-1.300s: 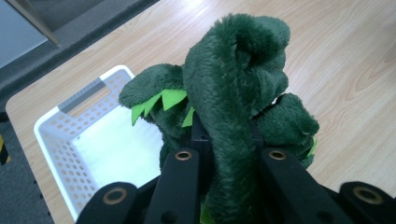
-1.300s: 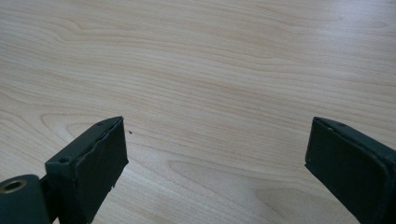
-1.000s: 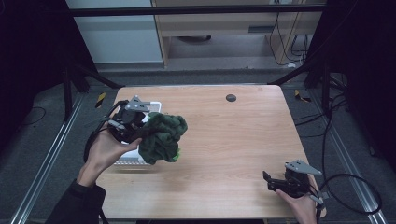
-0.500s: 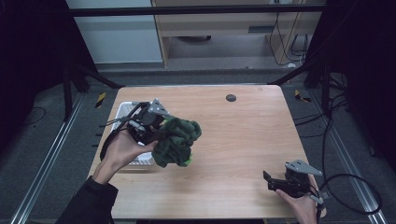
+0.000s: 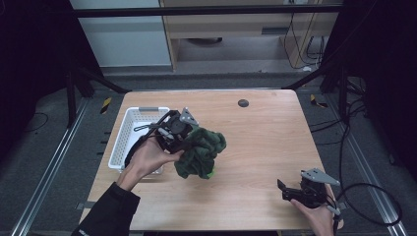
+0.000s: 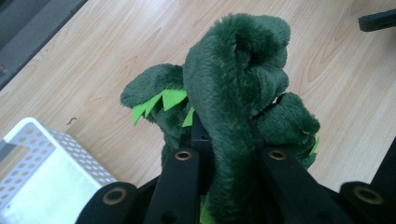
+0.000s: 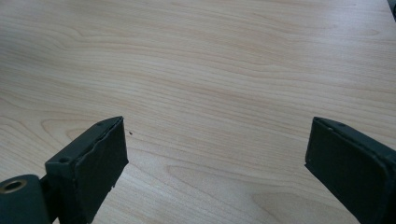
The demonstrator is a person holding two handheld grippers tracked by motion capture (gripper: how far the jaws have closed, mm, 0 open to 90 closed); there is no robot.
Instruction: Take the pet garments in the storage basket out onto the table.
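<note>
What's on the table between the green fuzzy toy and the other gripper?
Nothing: in the high view only bare wooden table lies between the green plush toy and the right gripper.

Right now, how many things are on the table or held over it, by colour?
Green: 1, the dark green fluffy plush toy
White: 1, the white perforated plastic basket
Black: 1, the small round black disc
Total: 3

Black sleeve (image 5: 110,209), black fingers (image 7: 100,154), brass rivets, grey three-cornered plate (image 5: 319,175)
</note>
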